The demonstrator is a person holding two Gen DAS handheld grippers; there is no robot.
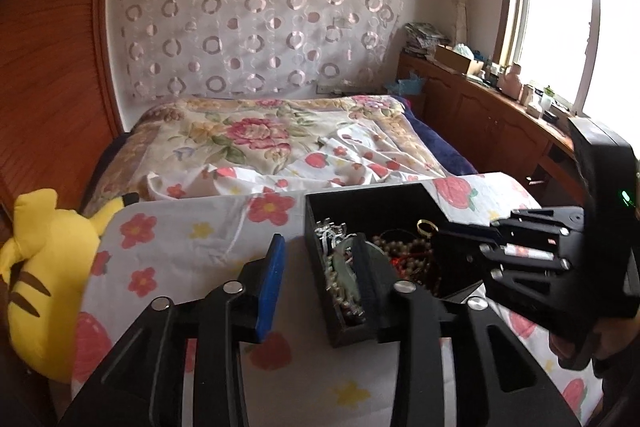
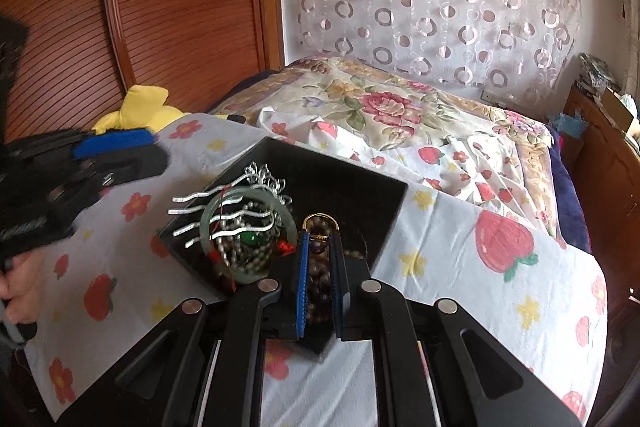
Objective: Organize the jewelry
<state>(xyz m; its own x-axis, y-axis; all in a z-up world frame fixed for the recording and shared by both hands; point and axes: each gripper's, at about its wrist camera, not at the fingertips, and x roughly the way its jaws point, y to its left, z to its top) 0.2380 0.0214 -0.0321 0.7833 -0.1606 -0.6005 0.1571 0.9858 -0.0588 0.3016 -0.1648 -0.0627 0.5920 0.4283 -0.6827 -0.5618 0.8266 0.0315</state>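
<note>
A black jewelry box (image 1: 360, 201) (image 2: 360, 183) stands on a table covered in a strawberry-and-flower cloth (image 1: 192, 247) (image 2: 460, 267). It holds a silver hair comb (image 2: 216, 211), a pale green jade bangle (image 2: 208, 223), a gold ring (image 1: 427, 227) (image 2: 320, 221) and brown bead strands (image 1: 404, 247) (image 2: 316, 279). My left gripper (image 1: 320, 259) is open, its jaws straddling the box's left wall. My right gripper (image 2: 320, 251) (image 1: 452, 231) is inside the box, jaws narrowly apart around the brown beads; whether it clamps them is unclear.
A yellow plush toy (image 1: 44, 267) (image 2: 140, 107) lies at the table's left edge. Behind is a bed with a floral quilt (image 1: 256, 135) (image 2: 400, 99). A wooden wardrobe (image 2: 160, 7) stands left, a cluttered wooden cabinet (image 1: 492, 107) right under a window.
</note>
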